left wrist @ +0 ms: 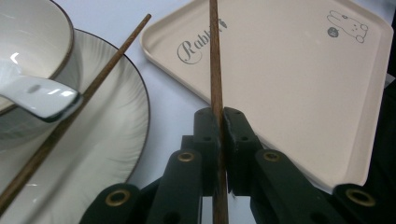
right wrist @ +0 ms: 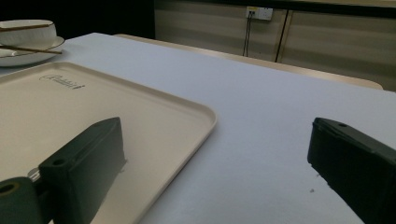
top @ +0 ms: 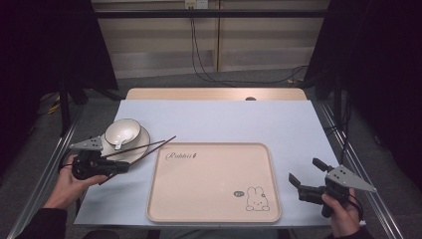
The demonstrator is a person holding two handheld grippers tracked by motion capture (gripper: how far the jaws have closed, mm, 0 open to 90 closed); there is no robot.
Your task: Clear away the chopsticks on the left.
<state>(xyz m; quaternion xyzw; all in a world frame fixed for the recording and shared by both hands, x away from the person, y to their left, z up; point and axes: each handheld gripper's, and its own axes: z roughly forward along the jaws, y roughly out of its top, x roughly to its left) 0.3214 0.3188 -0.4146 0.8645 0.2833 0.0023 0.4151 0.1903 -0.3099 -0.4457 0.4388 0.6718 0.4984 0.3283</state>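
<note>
A beige rabbit-print tray (top: 214, 184) lies mid-table. To its left, a white bowl (top: 123, 130) holding a white spoon (top: 118, 145) stands on a ribbed plate (top: 145, 137). My left gripper (top: 127, 167) is shut on a brown chopstick (top: 157, 148) whose tip reaches past the tray's near-left corner. A second chopstick (top: 133, 150) rests across the plate. In the left gripper view the jaws (left wrist: 222, 116) clamp the chopstick (left wrist: 215, 60) beside the plate (left wrist: 107, 140) and the spoon (left wrist: 44, 98). My right gripper (top: 303, 169) is open over the cloth, right of the tray (right wrist: 70, 112).
A pale blue cloth (top: 278, 124) covers the table, with a wooden edge (top: 214, 93) at the far side. Metal frame rails (top: 366, 179) run along both sides. Cables (top: 209, 74) lie on the floor beyond. Bare cloth stretches behind and right of the tray.
</note>
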